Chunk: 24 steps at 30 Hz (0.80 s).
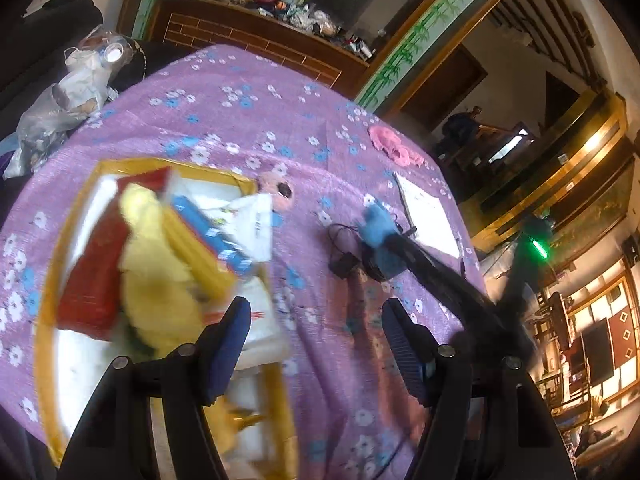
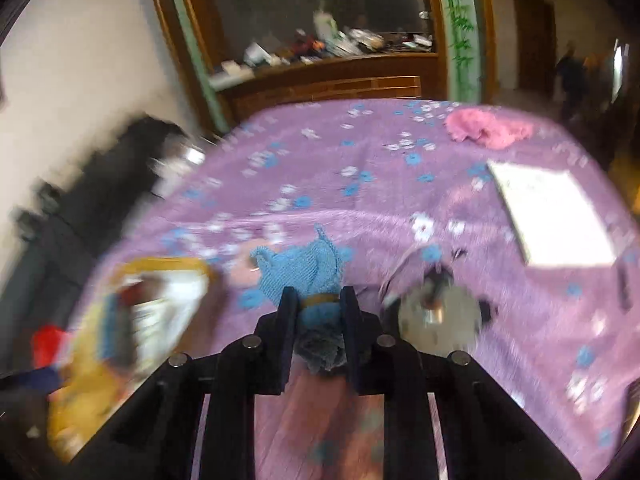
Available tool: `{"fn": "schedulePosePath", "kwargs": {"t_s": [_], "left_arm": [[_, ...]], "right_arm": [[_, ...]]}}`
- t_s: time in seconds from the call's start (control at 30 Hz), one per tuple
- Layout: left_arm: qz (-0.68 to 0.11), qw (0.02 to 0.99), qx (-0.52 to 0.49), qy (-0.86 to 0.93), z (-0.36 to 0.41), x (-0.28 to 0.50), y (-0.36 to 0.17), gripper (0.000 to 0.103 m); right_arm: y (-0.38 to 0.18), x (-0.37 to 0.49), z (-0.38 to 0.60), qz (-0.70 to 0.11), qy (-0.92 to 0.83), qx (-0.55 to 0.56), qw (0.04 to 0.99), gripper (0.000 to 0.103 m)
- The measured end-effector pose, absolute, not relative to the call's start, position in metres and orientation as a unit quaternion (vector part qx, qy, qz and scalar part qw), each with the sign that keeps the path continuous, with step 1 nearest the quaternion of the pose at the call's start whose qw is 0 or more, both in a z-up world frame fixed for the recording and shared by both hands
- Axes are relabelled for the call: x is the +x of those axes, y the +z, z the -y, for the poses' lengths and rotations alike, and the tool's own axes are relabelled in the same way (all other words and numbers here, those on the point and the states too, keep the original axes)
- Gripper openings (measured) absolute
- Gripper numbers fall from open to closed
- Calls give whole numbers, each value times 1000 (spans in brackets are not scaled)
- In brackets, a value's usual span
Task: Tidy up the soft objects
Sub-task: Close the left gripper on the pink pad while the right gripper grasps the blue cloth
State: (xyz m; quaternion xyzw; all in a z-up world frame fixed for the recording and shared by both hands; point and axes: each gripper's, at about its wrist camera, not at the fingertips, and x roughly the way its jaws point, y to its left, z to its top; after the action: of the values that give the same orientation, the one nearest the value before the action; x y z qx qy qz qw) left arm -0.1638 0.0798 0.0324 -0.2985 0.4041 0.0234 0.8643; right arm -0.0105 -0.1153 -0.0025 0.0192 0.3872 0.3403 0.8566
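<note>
The right gripper [image 2: 318, 312] jaws pinch the soft, light blue toy [image 2: 308, 268] at its banded neck, while the left gripper [image 1: 316, 336] jaws stand spread, empty.

My view takes in a purple tablecloth with blue and white flowers [image 1: 248, 120]. A white sheet of paper [image 1: 428, 216] lies flat near its right edge. A small black box with a thin cable [image 1: 343, 264] sits beside it. Behind the table I see a dark wooden cabinet [image 1: 256, 40], its top crowded with clutter, and crumpled plastic bags [image 1: 60, 108] at the far left
</note>
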Motion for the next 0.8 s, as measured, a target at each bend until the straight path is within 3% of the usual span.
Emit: {"fn": "schedulePosePath", "kwargs": {"t_s": [0.43, 0.8], "left_arm": [[-490, 835, -242, 66, -25, -58, 3, 71], [-538, 802, -223, 133, -81, 38, -27, 71]], "right_arm": [[-52, -34, 224, -389, 381, 118, 830, 21], [-59, -28, 232, -400, 395, 148, 813, 22]]}}
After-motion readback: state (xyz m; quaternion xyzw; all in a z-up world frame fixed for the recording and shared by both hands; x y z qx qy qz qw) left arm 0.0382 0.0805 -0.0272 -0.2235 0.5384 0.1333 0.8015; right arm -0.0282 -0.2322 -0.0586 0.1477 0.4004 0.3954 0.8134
